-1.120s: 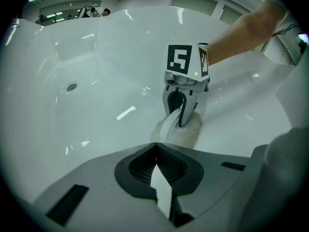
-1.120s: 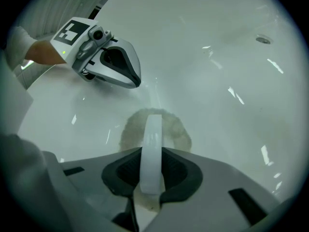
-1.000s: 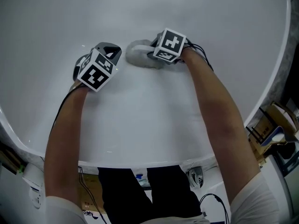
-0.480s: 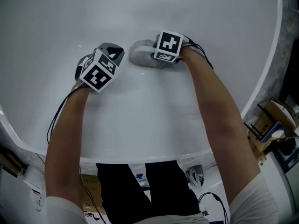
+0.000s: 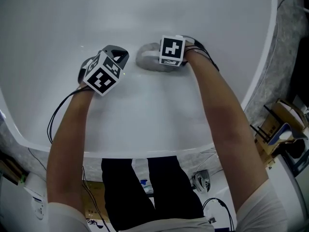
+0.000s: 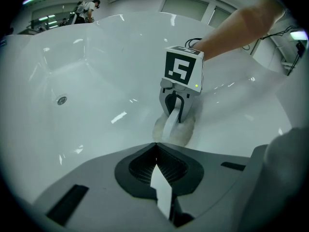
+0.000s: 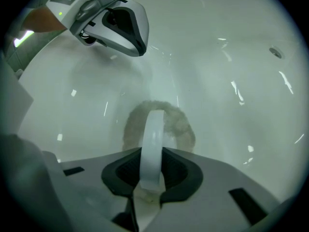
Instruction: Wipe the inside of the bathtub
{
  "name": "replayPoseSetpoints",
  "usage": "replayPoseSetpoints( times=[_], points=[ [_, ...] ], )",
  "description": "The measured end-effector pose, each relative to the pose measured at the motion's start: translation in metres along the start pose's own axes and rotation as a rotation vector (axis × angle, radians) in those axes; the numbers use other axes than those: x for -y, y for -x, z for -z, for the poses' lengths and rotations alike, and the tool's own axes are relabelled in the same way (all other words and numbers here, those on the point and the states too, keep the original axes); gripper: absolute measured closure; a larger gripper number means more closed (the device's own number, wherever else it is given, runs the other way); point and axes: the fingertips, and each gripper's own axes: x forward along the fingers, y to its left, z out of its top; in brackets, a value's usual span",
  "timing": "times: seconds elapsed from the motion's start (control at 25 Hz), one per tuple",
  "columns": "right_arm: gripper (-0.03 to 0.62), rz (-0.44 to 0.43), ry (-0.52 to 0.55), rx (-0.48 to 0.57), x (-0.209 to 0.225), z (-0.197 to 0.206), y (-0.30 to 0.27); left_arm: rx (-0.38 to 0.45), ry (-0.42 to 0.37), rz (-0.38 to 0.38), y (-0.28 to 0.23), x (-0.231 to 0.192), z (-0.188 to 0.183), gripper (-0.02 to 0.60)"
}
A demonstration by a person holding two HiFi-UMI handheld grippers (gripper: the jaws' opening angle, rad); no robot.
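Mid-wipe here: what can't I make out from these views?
Head view: the right gripper covers most of the pad.
All views: the pad's underside, against the bathtub, is hidden by the pad itself.
Head view: the drain falls outside the frame.
Left gripper view: the far people are too small to tell.

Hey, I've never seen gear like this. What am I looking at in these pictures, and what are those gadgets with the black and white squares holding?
No robot here: a person reaches into a white bathtub, a two-jaw gripper in each hand. The squared cubes are part of those grippers. The top-down picture comes from a camera on the person's head; the other two from cameras riding on each gripper, looking along its jaws. The right gripper is shut on the white strap of a fuzzy pad lying on the tub's surface. The left gripper, beside it, is shut and empty.
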Motion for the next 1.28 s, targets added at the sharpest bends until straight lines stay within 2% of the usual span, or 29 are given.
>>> replayPoseSetpoints(
  times=[0.16, 0.44, 0.8, 1.28],
  points=[
    [0.5, -0.018, 0.015, 0.005, -0.012, 0.011, 0.008, 0.007, -0.017, 0.021, -0.001, 0.015, -0.014, 0.574],
    [0.501, -0.033, 0.031, 0.026, -0.039, 0.008, 0.027, -0.003, -0.04, 0.063, 0.016, 0.036, -0.024, 0.574],
    [0.502, -0.048, 0.017, 0.089, -0.059, -0.007, 0.043, -0.023, -0.046, 0.057, 0.031, 0.047, -0.025, 0.574],
    [0.502, -0.143, 0.067, 0.174, -0.127, -0.037, 0.083, -0.025, -0.033, 0.015, 0.073, 0.055, -0.029, 0.574]
  ],
)
